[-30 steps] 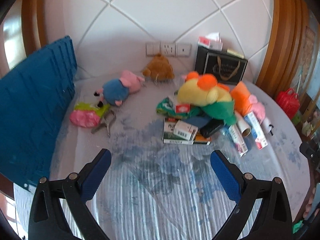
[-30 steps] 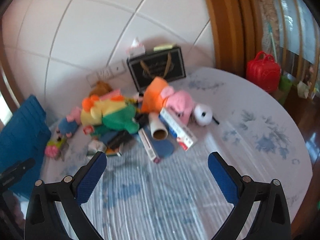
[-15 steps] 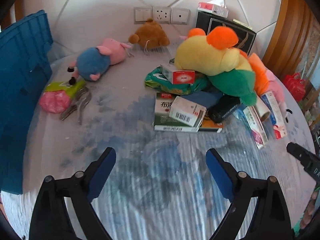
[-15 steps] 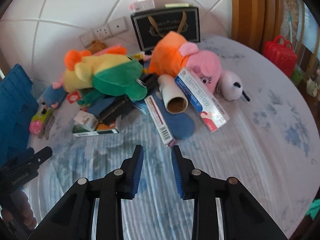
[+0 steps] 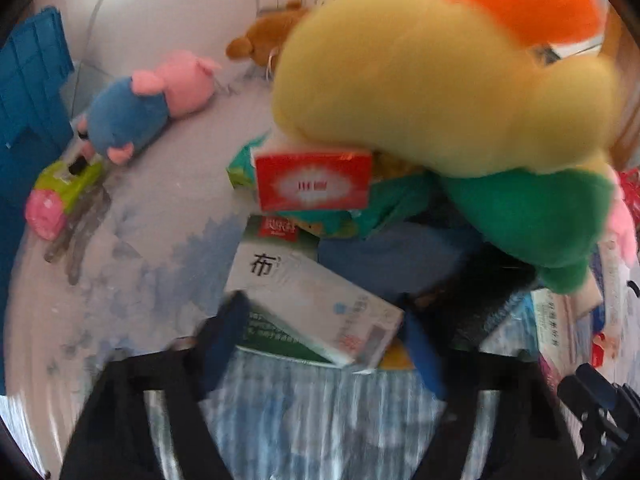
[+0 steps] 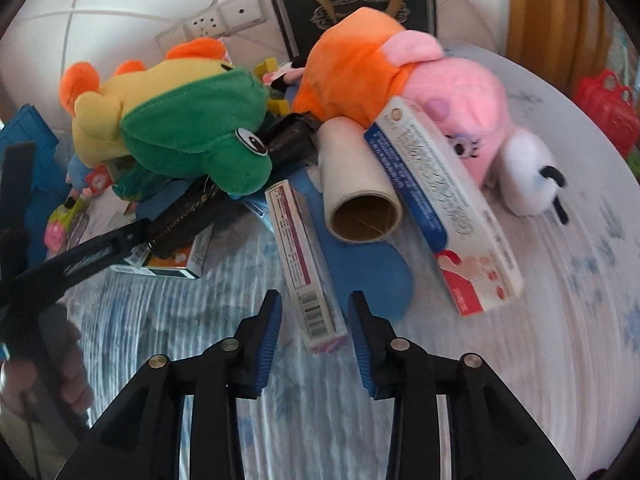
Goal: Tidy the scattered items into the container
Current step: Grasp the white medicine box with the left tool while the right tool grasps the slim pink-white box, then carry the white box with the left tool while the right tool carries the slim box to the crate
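Observation:
Scattered items lie piled on a round table covered with a white and blue cloth [image 6: 540,320]. My left gripper [image 5: 324,350] is low over the pile's near edge. Its jaws are closing, and a white medicine box [image 5: 320,308] lies between the blue fingers on top of a green box; no firm press shows through the blur. My right gripper [image 6: 314,336] straddles the near end of a long pink-and-white box [image 6: 304,264]. Its jaws are opening, with a small gap on each side of the box. The blue container [image 5: 28,92] stands at the far left, also visible as the blue container [image 6: 24,148] in the right wrist view.
A yellow and green plush [image 5: 440,92] tops the pile over a red box [image 5: 312,184]. A pig plush [image 5: 148,100], a brown bear [image 5: 268,40] and a pink-green toy [image 5: 56,196] lie left. A paper roll [image 6: 360,184], toothpaste box [image 6: 440,208], pink plush [image 6: 440,92] and black bag [image 6: 352,8] lie right.
Both grippers have come down and forward to the pile. The left jaws narrowed around the white box. The right jaws went from wide to nearly closed, then parted slightly around the long box.

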Tool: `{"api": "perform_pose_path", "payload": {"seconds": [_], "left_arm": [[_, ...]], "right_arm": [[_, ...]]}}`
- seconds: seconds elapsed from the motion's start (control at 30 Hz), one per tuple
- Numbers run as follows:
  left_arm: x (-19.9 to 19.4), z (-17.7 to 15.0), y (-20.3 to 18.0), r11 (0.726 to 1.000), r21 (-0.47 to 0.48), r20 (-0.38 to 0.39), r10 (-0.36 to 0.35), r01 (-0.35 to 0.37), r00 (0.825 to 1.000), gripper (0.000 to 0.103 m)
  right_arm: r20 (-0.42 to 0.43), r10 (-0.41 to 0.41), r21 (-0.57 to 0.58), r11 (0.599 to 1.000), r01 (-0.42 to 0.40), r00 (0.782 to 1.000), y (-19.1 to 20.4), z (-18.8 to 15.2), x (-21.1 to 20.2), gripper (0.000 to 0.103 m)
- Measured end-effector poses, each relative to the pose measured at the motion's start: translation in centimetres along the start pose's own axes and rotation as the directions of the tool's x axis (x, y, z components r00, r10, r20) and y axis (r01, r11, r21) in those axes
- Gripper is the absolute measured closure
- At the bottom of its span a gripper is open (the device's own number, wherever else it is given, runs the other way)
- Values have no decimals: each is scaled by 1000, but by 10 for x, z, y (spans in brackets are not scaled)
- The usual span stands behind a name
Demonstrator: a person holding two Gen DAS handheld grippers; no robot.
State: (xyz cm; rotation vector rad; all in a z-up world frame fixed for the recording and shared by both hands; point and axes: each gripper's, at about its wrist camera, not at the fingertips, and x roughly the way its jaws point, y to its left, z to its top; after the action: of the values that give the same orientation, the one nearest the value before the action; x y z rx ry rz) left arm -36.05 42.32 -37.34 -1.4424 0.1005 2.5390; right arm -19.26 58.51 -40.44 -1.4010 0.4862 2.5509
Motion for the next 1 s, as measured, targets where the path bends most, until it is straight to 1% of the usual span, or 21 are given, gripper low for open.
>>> {"api": "perform_pose_path", "payload": {"seconds": [0.1,0.17,0.2,0.23,0.27,0.33,0.47,0.5,0.63,0.7,0.8,1.0], "left_arm": [[-5,-9,4,1000,17,10,26,-26,1000,36],[-12,-19,12,999,21,8,31,-31,999,36],[-15,-24,17,999,18,3,33,-33,999,37],[-19,-31,22,999,16,-2,36,-36,999,37],[-22,-37,25,999,17,-6,37,-37,999,37],[-26,-52,33,999,26,-30,39,-39,999,37],[-27,-76,38,999,37,-63,31,-28,998,37],[-29,-79,35,999,46,-62,24,-21,998,37],[-41,-95,27,997,78,-58,-8,12,998,37],[-50,-99,26,996,87,-43,-12,16,999,37],[-65,-103,25,995,99,-14,-17,19,1000,37],[-110,-103,31,994,113,65,-17,9,998,37]], "right_arm": [[-9,13,-14,1000,-13,1000,2,2,11,64],[-7,17,-25,1000,-17,1000,5,2,15,67],[-9,5,-34,999,-6,1000,7,2,17,77],[-15,-12,-43,999,11,1000,8,3,20,84],[-15,-11,-41,999,10,1000,10,3,20,85],[-33,19,-22,1000,-19,999,12,1,20,85],[-70,68,-38,997,-71,995,28,-16,16,85],[-81,85,-45,995,-89,993,34,-22,14,85],[-98,100,-70,992,-108,990,52,-44,7,85],[-103,102,-74,991,-110,989,60,-53,3,85],[-93,108,-81,990,-116,990,66,-58,-6,85],[-22,132,-110,985,-133,991,87,-56,-43,85]]}}
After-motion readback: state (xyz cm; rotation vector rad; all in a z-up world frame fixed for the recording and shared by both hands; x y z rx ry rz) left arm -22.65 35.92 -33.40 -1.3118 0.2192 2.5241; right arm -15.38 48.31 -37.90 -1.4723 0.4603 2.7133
